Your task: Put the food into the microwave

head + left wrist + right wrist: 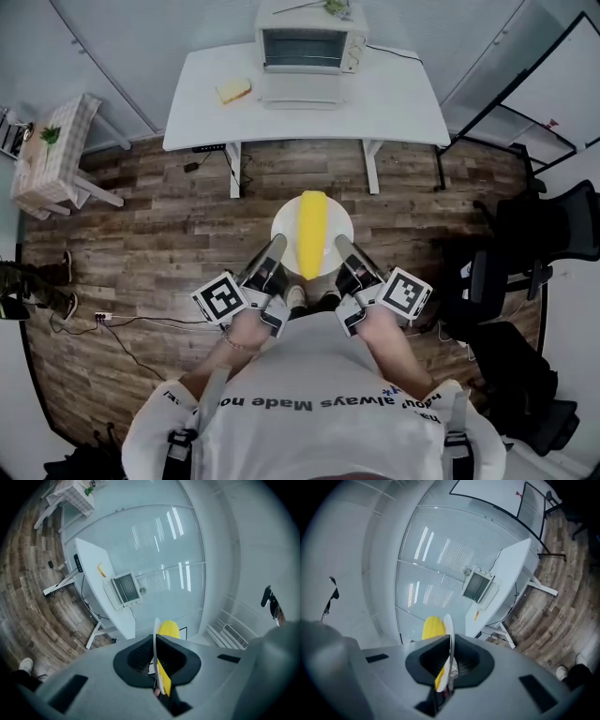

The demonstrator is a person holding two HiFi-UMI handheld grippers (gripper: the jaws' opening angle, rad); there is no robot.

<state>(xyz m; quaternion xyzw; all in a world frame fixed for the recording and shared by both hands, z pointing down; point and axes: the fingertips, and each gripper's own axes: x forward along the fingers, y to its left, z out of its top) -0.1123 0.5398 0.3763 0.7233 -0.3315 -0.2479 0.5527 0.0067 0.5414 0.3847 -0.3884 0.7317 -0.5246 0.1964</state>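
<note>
A white plate (pixel 282 225) carrying a long yellow piece of food (pixel 311 232) is held over the wooden floor in front of me. My left gripper (pixel 278 247) is shut on the plate's left rim, and my right gripper (pixel 343 247) is shut on its right rim. The left gripper view shows the plate edge (pixel 155 641) pinched between the jaws, with the food (pixel 168 631) behind it. The right gripper view shows the same plate edge (pixel 449 637) and food (pixel 431 627). The microwave (pixel 309 45) stands far ahead on a white table (pixel 403 103), its door apparently folded down.
A yellow item (pixel 232 91) lies on the white table left of the microwave. A small checked-cloth side table (pixel 47 150) stands at the left. Black chairs (pixel 553 230) and a black frame are on the right. Cables run over the floor.
</note>
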